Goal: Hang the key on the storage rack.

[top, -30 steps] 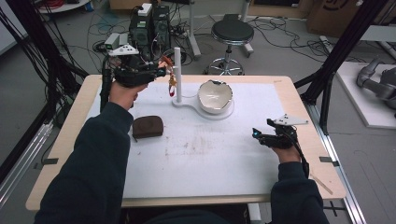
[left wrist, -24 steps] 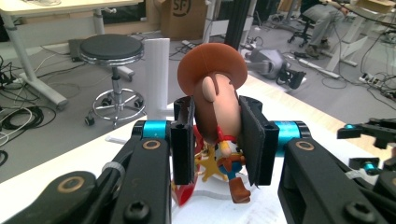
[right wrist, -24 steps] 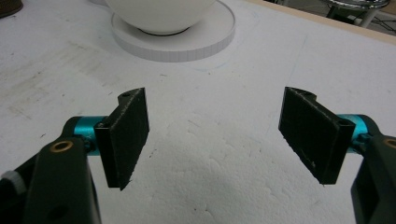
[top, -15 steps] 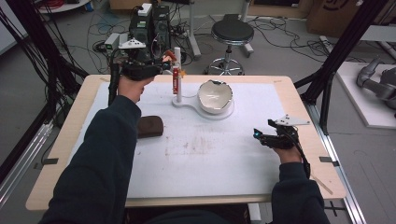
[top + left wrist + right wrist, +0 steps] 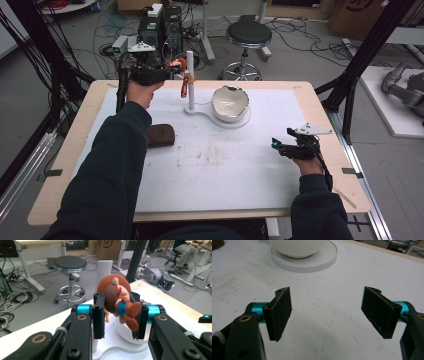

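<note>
At the upper left of the high view, your left gripper (image 5: 167,72) is clamped on a small toy figure (image 5: 181,64), orange, brown and blue, held in the air just beside the top of the white post (image 5: 189,75). In the left gripper view the figure (image 5: 119,302) sits squeezed between both black pads, with the post (image 5: 104,267) rising right behind it. A red tag (image 5: 184,86) hangs by the post below the figure; I cannot tell whether it belongs to the toy or to the stand. Left of centre, a brown block (image 5: 161,135) lies on the white mat (image 5: 210,170), well apart from the stand. At centre, the white bowl (image 5: 230,103) rests on the stand's round base (image 5: 239,121). At the right, your right gripper (image 5: 285,148) rests low over the mat with its jaws wide apart and nothing between them.

The risk sits with the left hand: the grip holds a rounded body, so a nudge against the post could twist the figure out of the pads. Letting go before it is hooked or seated would likely drop it toward the bowl or off the table's far edge.
</note>
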### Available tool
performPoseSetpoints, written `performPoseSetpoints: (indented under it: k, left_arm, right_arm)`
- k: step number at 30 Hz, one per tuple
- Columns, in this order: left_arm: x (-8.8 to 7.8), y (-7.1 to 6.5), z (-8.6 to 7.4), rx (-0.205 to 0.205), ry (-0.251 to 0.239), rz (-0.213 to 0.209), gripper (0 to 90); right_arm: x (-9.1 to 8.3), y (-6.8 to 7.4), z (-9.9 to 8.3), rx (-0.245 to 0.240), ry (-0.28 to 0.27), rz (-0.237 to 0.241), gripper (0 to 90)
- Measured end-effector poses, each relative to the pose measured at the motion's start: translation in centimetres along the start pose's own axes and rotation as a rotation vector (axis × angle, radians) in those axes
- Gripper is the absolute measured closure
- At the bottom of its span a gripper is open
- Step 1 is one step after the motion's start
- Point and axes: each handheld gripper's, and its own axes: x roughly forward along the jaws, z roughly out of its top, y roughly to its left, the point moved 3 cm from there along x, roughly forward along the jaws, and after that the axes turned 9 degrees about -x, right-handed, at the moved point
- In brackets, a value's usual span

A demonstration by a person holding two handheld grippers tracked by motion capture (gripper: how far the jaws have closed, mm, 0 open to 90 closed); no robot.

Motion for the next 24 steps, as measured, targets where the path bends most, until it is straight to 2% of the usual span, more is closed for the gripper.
performPoseSetpoints:
  k: [6,9,11,14,19,24]
  left_arm:
    - [0.1,1.0,-0.9,-0.028,0.002,0.019,68.0]
    - [0.3,1.6,-1.9,-0.055,0.021,0.029,67.9]
    - [0.5,1.9,-2.8,-0.052,0.040,0.033,67.6]
    - [0.5,2.3,-3.9,-0.070,0.036,0.040,66.4]
    - [0.0,3.1,-6.0,-0.064,0.033,0.068,52.5]
    - [-1.8,3.7,-8.1,-0.057,0.002,0.034,36.1]
  right_arm:
    - [0.0,0.0,-0.1,0.000,0.001,-0.001,24.8]
    - [0.0,0.0,-0.1,0.002,0.003,0.003,24.8]
    - [0.0,0.0,-0.1,-0.004,0.004,0.002,24.8]
    - [0.0,0.0,-0.1,-0.002,0.005,0.001,24.8]
    - [-0.1,0.1,0.0,-0.003,0.004,0.001,24.8]
    - [0.0,0.1,0.0,-0.006,0.004,0.002,24.8]
